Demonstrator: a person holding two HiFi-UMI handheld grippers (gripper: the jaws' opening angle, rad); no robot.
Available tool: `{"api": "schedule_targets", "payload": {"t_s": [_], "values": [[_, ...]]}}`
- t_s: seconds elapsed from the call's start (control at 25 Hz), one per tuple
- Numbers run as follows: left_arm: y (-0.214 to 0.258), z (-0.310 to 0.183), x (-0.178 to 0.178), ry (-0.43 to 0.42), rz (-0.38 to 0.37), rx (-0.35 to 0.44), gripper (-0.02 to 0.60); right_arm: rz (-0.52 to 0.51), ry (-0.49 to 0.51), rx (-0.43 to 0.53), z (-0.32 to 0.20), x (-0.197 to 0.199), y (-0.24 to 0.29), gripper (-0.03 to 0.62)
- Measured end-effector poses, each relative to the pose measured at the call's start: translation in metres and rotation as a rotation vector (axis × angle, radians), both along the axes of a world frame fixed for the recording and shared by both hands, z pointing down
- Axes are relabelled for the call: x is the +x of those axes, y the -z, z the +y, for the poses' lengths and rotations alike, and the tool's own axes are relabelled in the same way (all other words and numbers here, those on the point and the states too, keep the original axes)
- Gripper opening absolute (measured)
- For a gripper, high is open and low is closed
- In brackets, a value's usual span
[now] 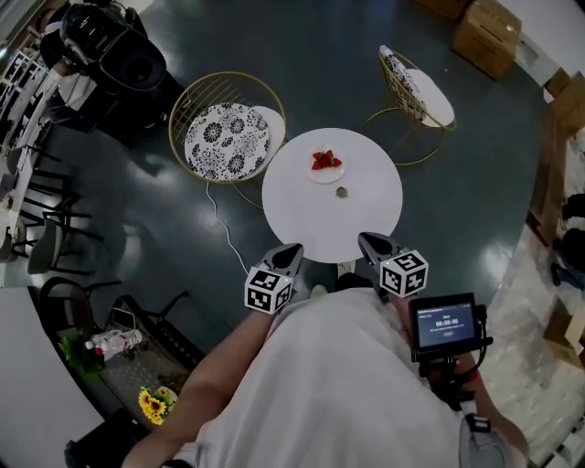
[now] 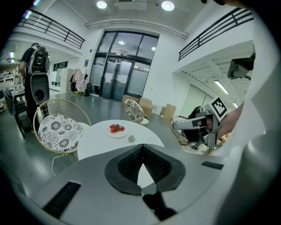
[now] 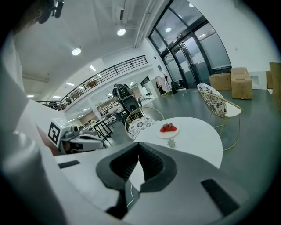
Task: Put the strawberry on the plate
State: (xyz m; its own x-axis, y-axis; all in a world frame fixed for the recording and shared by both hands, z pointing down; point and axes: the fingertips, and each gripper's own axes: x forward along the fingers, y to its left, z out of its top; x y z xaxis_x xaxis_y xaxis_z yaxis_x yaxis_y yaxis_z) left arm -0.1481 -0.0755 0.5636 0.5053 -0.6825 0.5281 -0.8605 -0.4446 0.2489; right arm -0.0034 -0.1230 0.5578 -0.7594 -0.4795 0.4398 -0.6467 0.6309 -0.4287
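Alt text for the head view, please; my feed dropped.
Seen from above, a round white table holds a small plate of strawberries with a small grey thing beside it. The left gripper and right gripper hover shut at its near edge; two patterned chairs stand beyond.

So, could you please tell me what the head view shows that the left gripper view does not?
Only the head view shows the left gripper from outside, the small screen by the right hand and the sunflowers. Only the left gripper view shows the glass doors, the ceiling lights, the balcony railing and that gripper's own jaws, shut with nothing between them. Both show the round white table, the plate of strawberries, the small grey object beside it, the patterned chair and the right gripper.
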Motion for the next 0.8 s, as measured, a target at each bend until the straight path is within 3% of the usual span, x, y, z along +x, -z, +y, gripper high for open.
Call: {"api": "schedule_targets", "payload": {"t_s": [0.32, 0.8], "values": [[-0.022, -0.041, 0.003, 0.026, -0.012, -0.064, 0.008, 0.001, -0.003, -0.047, -0.043, 0.014, -0.017, 0.008], [-0.064, -0.112, 0.043, -0.102, -0.073, -0.139, 0.007, -0.018, 0.020, -0.149, -0.106, 0.017, -0.066, 0.008]]}}
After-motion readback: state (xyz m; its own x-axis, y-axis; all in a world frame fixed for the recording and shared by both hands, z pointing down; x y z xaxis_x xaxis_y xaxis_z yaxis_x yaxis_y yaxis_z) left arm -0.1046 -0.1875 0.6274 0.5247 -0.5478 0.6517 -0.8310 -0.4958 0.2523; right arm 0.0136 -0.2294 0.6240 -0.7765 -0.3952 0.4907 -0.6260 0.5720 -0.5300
